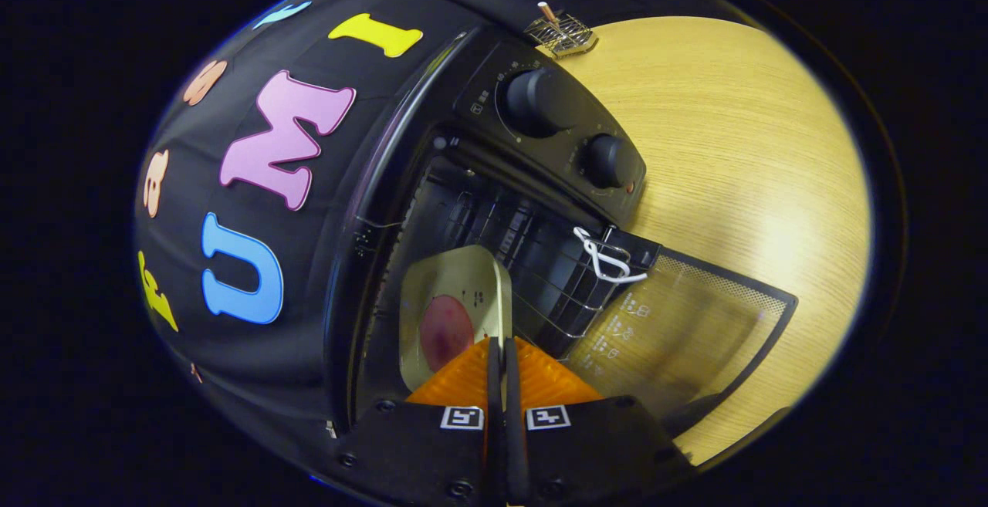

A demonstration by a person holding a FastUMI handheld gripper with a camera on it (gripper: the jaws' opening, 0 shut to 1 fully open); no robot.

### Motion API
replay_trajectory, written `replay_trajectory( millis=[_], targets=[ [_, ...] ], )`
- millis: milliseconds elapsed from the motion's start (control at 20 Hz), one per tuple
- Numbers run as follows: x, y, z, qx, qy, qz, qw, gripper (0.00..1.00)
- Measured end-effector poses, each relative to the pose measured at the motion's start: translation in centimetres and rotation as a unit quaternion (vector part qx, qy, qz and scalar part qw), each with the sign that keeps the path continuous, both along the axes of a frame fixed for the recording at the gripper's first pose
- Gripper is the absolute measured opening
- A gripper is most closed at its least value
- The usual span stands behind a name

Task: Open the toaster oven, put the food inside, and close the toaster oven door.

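**Tray going into the open oven**

We see our gripper (503, 349) with its fingers closed edge-on against the rim of a pale square metal tray (455, 291) carrying a round reddish slice of food (445, 332). The tray sits tilted inside the black toaster oven (494, 183), whose glass door (687, 322) lies folded down on the light wooden table (741, 167). A wire rack (556, 283) shows beyond the tray.

Black toaster oven (494, 183), pale gold tray (463, 283) (reddish round food (445, 331)), light wood-grain table (741, 152)
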State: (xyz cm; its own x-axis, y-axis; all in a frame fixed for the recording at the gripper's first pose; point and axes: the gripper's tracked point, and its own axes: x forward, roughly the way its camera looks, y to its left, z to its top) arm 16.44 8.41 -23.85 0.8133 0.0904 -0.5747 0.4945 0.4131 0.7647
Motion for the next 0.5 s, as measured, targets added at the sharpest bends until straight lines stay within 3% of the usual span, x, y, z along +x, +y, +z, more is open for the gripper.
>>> replay_trajectory(
  millis=[300,450,500],
  targets=[
    [0.33,-0.18,-0.55,-0.034,0.023,-0.001,0.999,0.06],
    [-0.18,0.0,-0.29,-0.056,0.011,0.012,0.998,0.11],
    [-0.43,0.19,-0.25,-0.061,0.011,0.021,0.998,0.18]
  ],
)
